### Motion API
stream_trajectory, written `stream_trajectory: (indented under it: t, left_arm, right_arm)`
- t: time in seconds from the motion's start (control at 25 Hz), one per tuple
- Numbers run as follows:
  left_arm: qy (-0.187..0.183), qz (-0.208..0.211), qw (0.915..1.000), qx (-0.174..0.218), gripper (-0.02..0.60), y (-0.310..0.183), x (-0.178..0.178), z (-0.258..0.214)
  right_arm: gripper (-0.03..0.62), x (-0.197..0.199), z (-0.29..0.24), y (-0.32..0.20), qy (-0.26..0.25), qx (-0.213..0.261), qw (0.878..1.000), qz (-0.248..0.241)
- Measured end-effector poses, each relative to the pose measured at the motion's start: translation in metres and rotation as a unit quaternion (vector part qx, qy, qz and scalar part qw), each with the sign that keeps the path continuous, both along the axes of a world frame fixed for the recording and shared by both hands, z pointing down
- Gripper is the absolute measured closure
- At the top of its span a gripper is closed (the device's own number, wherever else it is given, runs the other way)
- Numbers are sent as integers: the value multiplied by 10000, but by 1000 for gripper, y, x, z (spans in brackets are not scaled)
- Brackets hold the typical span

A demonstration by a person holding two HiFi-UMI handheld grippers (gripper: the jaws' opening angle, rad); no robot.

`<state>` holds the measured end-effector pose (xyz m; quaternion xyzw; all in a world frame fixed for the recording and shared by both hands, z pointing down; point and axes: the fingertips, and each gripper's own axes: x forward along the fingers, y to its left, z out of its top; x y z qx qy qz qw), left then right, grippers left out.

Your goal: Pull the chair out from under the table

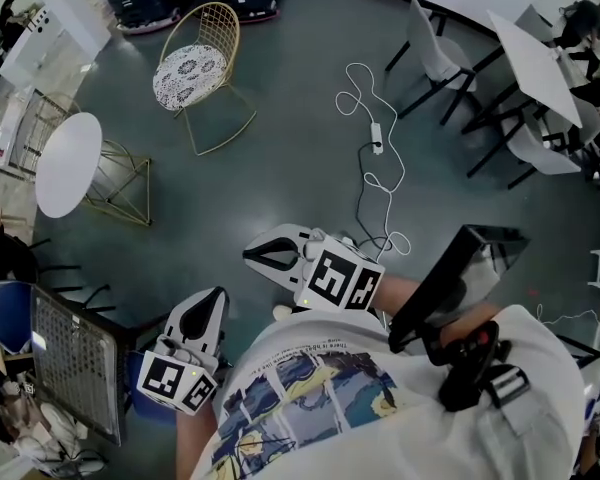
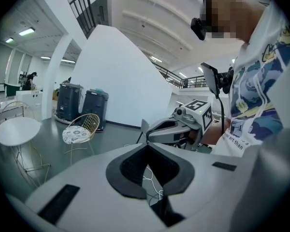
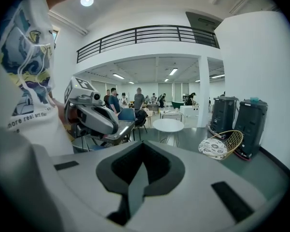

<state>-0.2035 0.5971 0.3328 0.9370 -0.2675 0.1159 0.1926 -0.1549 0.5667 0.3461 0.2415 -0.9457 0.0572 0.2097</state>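
A gold wire chair (image 1: 195,68) with a patterned cushion stands on the dark floor, apart from a small round white table (image 1: 68,163) on a gold wire base. My left gripper (image 1: 218,293) and right gripper (image 1: 248,255) hang low in front of the person's shirt, far from the chair, both shut and empty. In the left gripper view the chair (image 2: 79,129) and round table (image 2: 17,129) are far off at the left, and the right gripper (image 2: 183,124) is close ahead. The right gripper view has the chair (image 3: 222,144) at the right and the left gripper (image 3: 89,112) at the left.
A white cable (image 1: 375,143) with an adapter snakes over the floor ahead. White chairs (image 1: 435,53) stand at a white table (image 1: 530,53) at the far right. A blue chair (image 1: 5,313) and a mesh-topped table (image 1: 75,358) are near left. Black bins (image 2: 82,108) line the far wall.
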Motion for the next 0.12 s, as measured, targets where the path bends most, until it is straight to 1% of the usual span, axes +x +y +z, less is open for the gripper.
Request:
stream_trajectory:
  t: [0.12]
  left_arm:
    - [0,7,10000,19,574,-8,4,4]
  right_arm:
    - [583,4,1,-8,16,47,10000,-3]
